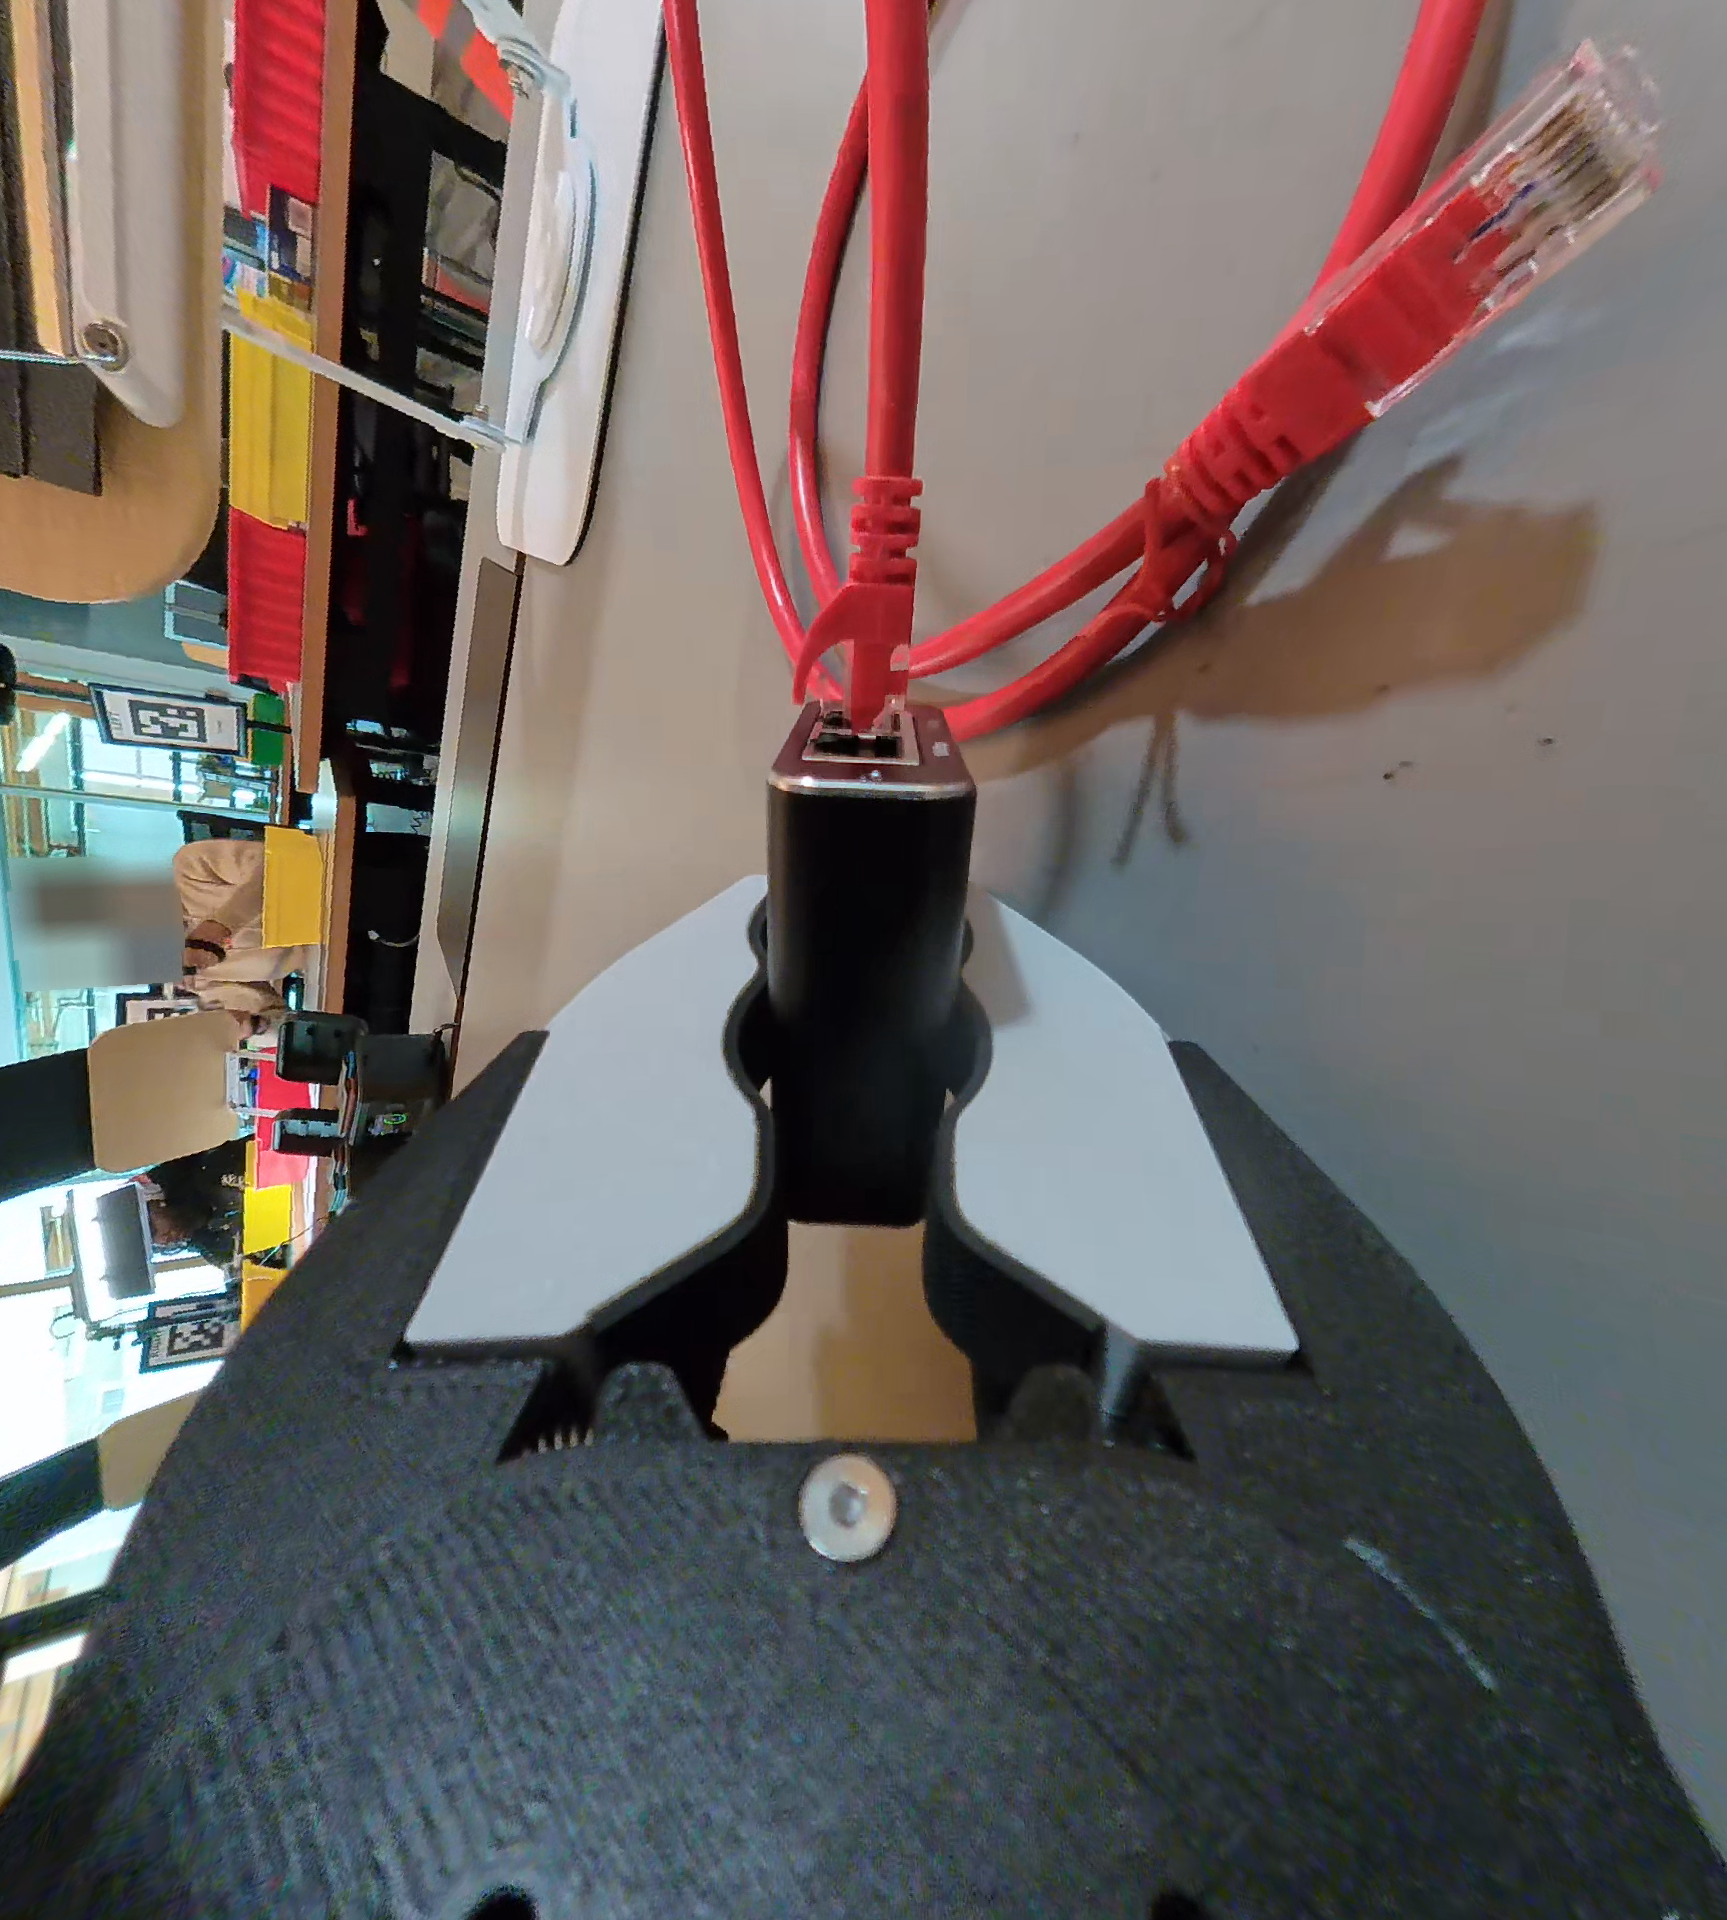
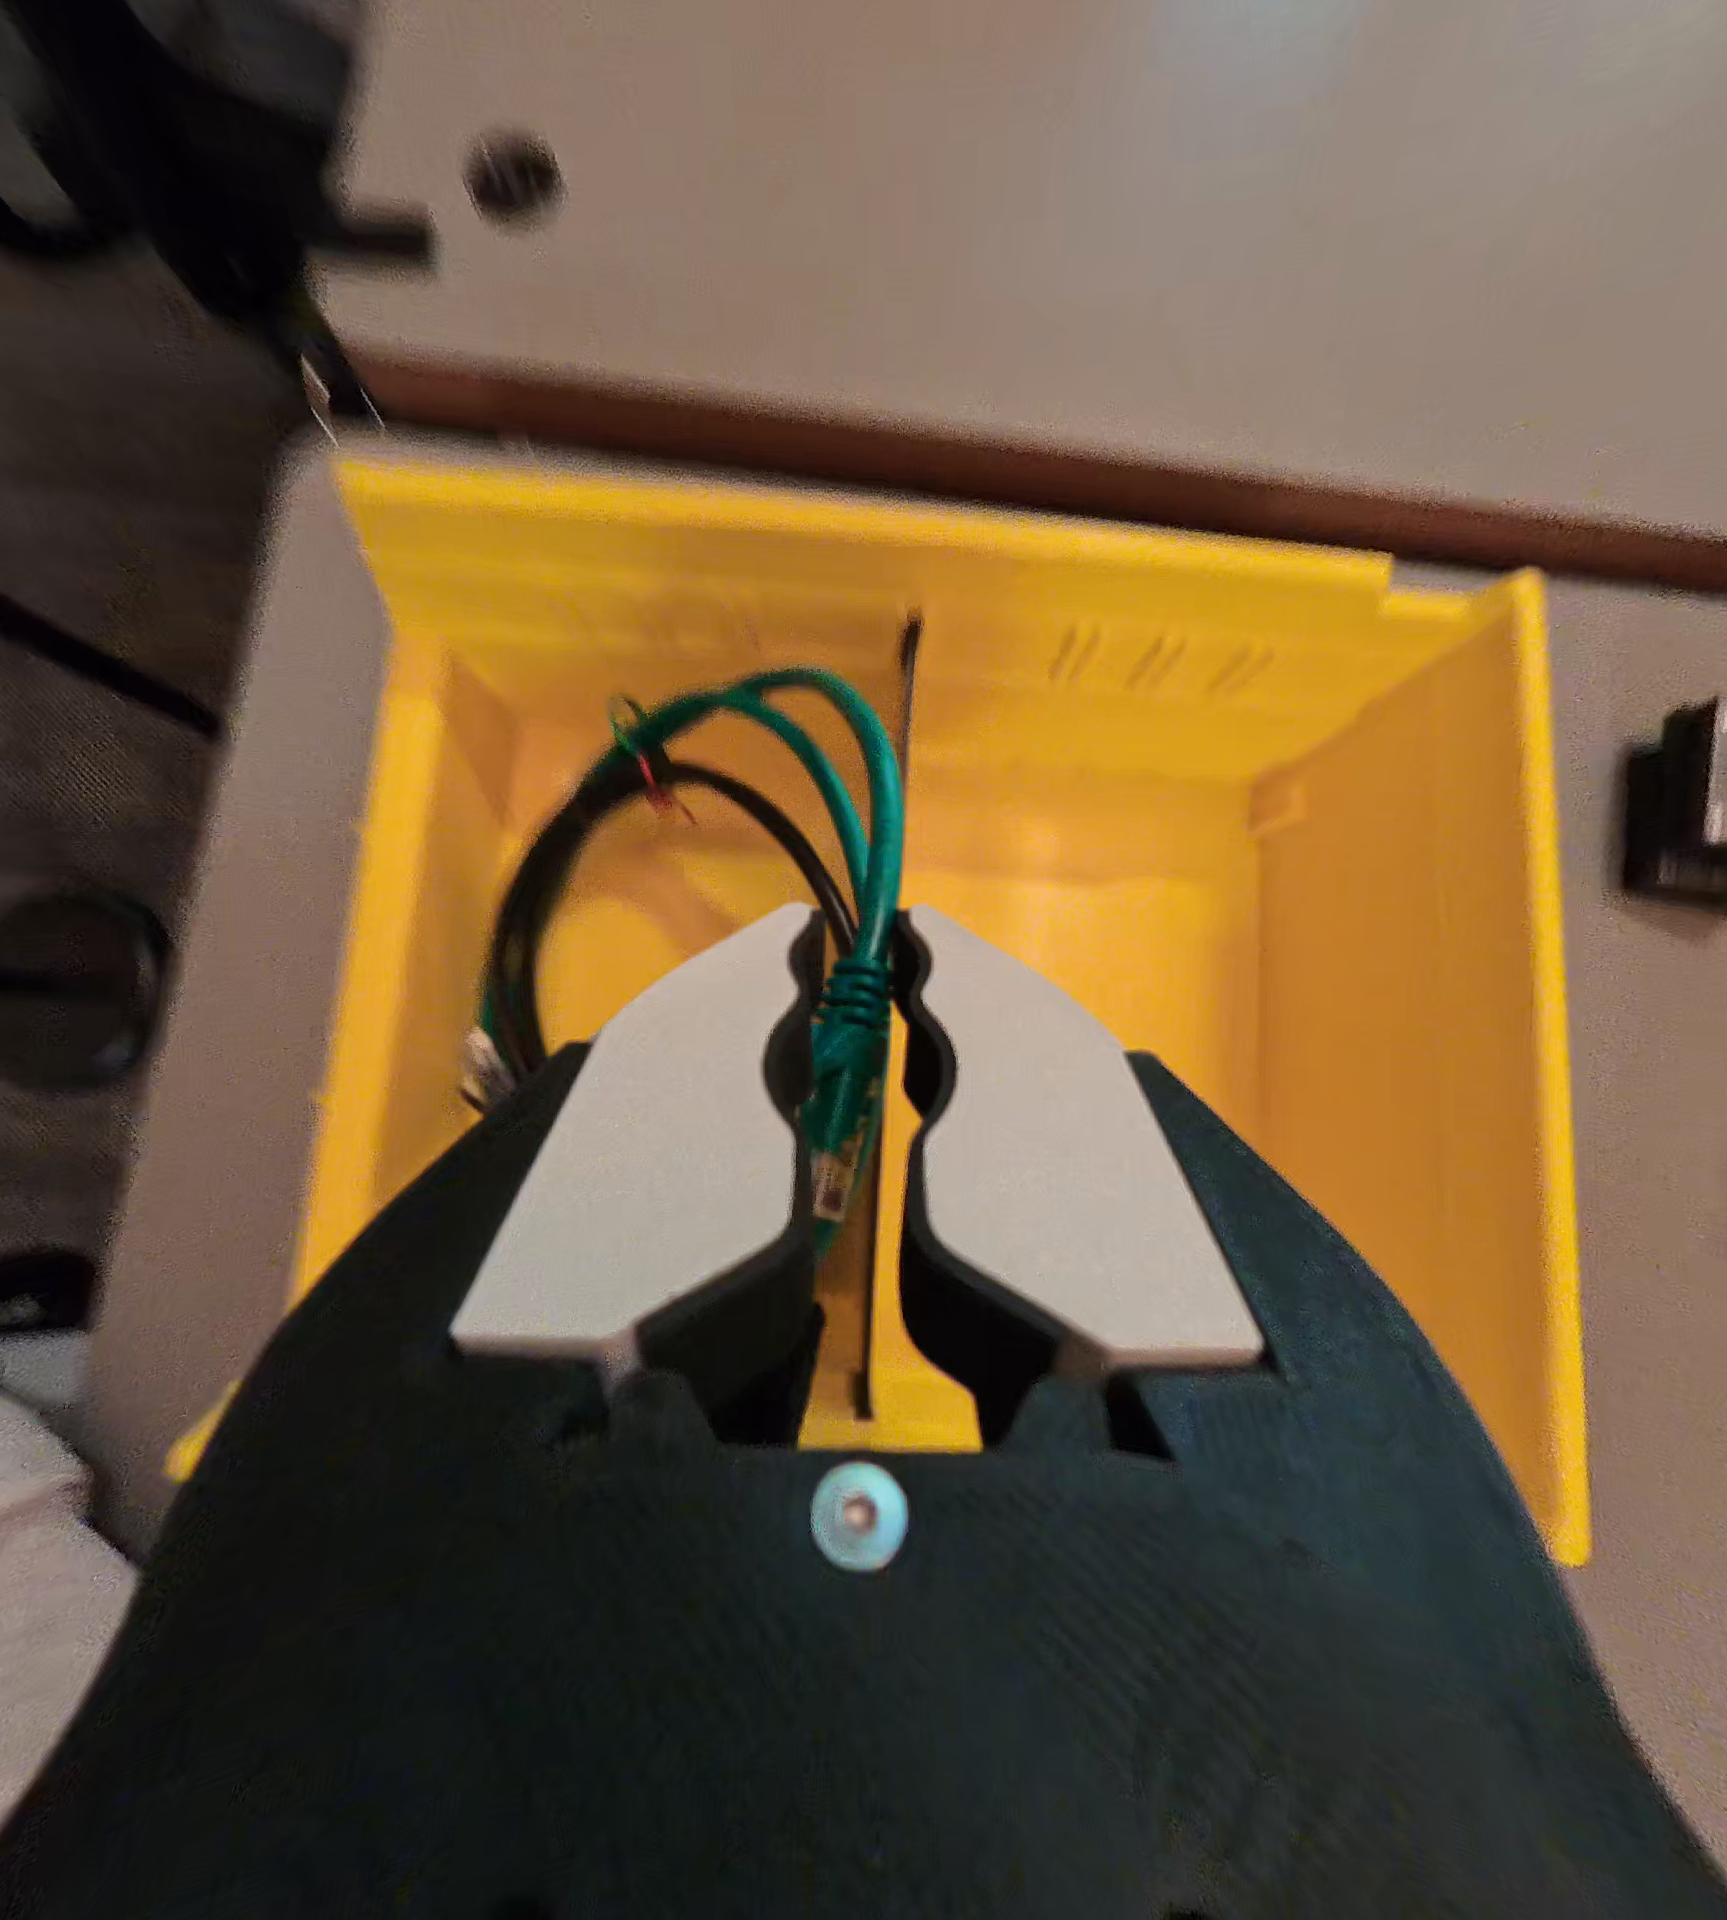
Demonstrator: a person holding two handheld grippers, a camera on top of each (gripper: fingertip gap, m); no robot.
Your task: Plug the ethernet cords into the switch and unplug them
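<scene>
My left gripper (image 1: 864, 935) clamps the black switch (image 1: 869, 966) with a red cord (image 1: 885, 416) plugged in — my right gripper (image 2: 859, 925) pinches a green cord (image 2: 854, 1029) above the yellow bin (image 2: 1399, 935), near its rim.

The black switch (image 1: 869, 935) stands end-up with a red ethernet cord (image 1: 885, 416) plugged into its port; that cord's other clear plug (image 1: 1524, 197) hangs free. A green ethernet cord (image 2: 854, 997) loops over a yellow bin (image 2: 1410, 935).
</scene>
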